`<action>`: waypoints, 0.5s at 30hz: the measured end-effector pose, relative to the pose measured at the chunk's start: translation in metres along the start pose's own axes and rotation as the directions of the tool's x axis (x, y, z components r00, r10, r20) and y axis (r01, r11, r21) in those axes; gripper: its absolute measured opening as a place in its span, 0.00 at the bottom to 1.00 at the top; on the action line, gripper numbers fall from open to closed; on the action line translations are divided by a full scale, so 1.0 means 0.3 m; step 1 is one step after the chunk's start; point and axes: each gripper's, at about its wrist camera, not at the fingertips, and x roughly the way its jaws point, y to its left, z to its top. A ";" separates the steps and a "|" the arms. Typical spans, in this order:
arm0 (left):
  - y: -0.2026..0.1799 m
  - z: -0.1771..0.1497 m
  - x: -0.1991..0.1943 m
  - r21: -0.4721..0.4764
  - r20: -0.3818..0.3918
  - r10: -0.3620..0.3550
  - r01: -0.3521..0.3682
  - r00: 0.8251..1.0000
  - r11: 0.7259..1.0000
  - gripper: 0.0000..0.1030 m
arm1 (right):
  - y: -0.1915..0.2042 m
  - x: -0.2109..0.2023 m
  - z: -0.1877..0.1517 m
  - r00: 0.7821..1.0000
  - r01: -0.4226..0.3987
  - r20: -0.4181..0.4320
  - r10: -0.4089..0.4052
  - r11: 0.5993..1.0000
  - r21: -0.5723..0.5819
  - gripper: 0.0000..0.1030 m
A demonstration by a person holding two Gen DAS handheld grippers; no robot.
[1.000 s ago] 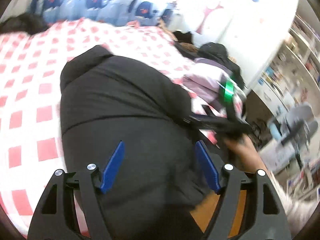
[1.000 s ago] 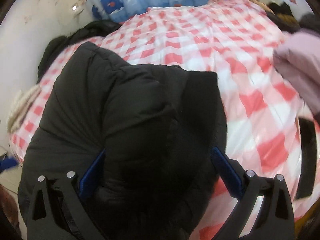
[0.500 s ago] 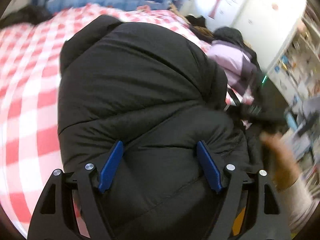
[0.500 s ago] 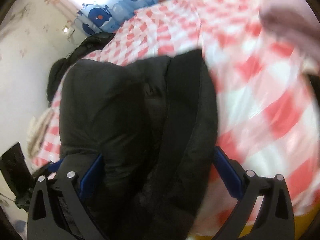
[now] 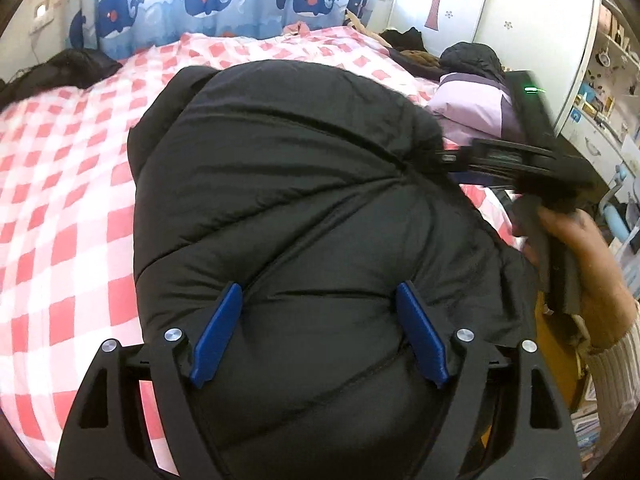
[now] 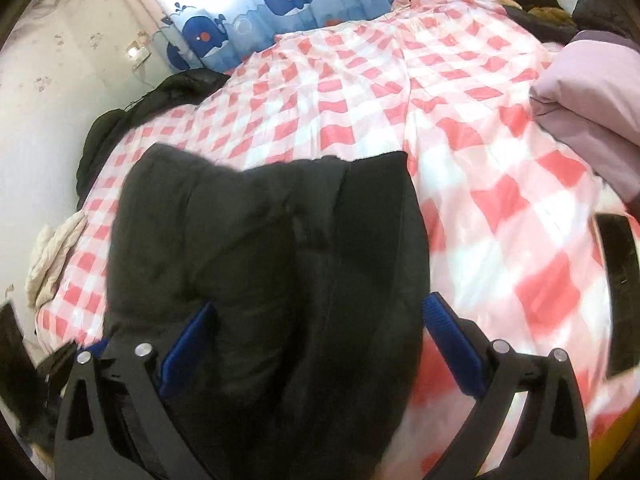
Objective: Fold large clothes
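Black padded jacket [image 5: 304,208] lies bunched on the bed, on the red-and-white checked bedspread [image 5: 60,208], filling the centre and lower half of the left wrist view. Left claw [image 5: 318,332] at bottom centre of that view: blue fingers [image 5: 216,334] set wide and opening, a puffed fold of the jacket bulging up between them; pads touch the fabric at the sides, no clear pinch visible. Right claw [image 6: 316,344] at bottom centre of the right wrist view: fingers wide, the folded jacket [image 6: 264,264] filling the gap; left pad is sunk into the fabric, right pad sits just at the jacket's edge over the bedspread [image 6: 480,168]; a firm grip cannot be confirmed, frame slightly blurred. In the left wrist view the right claw's body appears at centre right, held by a hand [image 5: 576,248] with a knitted sleeve at lower right. Lilac jacket [image 5: 476,114] lies at upper right, near the black one. Whale-print curtain [image 5: 208,4] across the top. Dark clothing [image 6: 148,116] heaped at left edge of bed in the right wrist view.
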 end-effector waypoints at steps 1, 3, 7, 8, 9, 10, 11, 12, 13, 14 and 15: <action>-0.004 0.002 0.002 0.008 0.003 0.008 -0.008 1.000 1.000 0.73 | -0.019 0.043 0.008 1.000 -0.014 -0.008 0.014 1.000 0.027 0.95; -0.010 0.004 0.005 0.014 0.003 0.010 -0.010 1.000 1.000 0.73 | -0.064 0.116 -0.014 0.998 -0.057 -0.031 0.060 0.994 0.095 0.95; -0.015 0.002 0.014 0.035 -0.008 0.005 -0.004 1.000 0.999 0.74 | -0.118 0.167 -0.119 0.994 -0.086 -0.046 0.096 0.980 0.177 0.95; -0.018 -0.002 0.016 0.045 -0.011 0.008 -0.008 1.000 0.999 0.74 | -0.122 0.158 -0.138 0.994 -0.087 -0.048 0.097 0.980 0.181 0.94; -0.025 -0.007 0.015 0.058 -0.011 0.017 -0.017 1.000 0.998 0.75 | -0.132 0.141 -0.150 0.993 -0.093 -0.057 0.105 0.978 0.189 0.94; -0.033 -0.013 0.014 0.074 -0.009 0.031 -0.030 0.999 0.997 0.75 | -0.137 0.123 -0.156 0.992 -0.097 -0.062 0.111 0.975 0.198 0.94; -0.039 -0.017 0.013 0.085 -0.007 0.042 -0.041 0.999 0.996 0.75 | -0.138 0.074 -0.152 0.995 -0.083 -0.045 0.093 0.978 0.189 0.94; -0.041 -0.018 0.014 0.087 -0.005 0.047 -0.046 0.999 0.995 0.75 | -0.121 0.025 -0.142 0.997 -0.067 -0.013 0.070 0.985 0.157 0.94; -0.040 -0.018 0.013 0.084 -0.005 0.048 -0.047 0.999 0.995 0.75 | -0.102 -0.032 -0.132 0.998 -0.060 0.028 0.057 0.990 0.130 0.94; -0.038 -0.015 0.014 0.081 -0.005 0.048 -0.047 0.999 0.996 0.75 | -0.080 -0.058 -0.106 0.996 -0.065 0.060 0.058 0.991 0.118 0.94; -0.038 -0.014 0.012 0.078 -0.005 0.048 -0.048 0.999 0.996 0.75 | -0.062 -0.086 -0.076 0.994 -0.068 0.092 0.058 0.992 0.103 0.94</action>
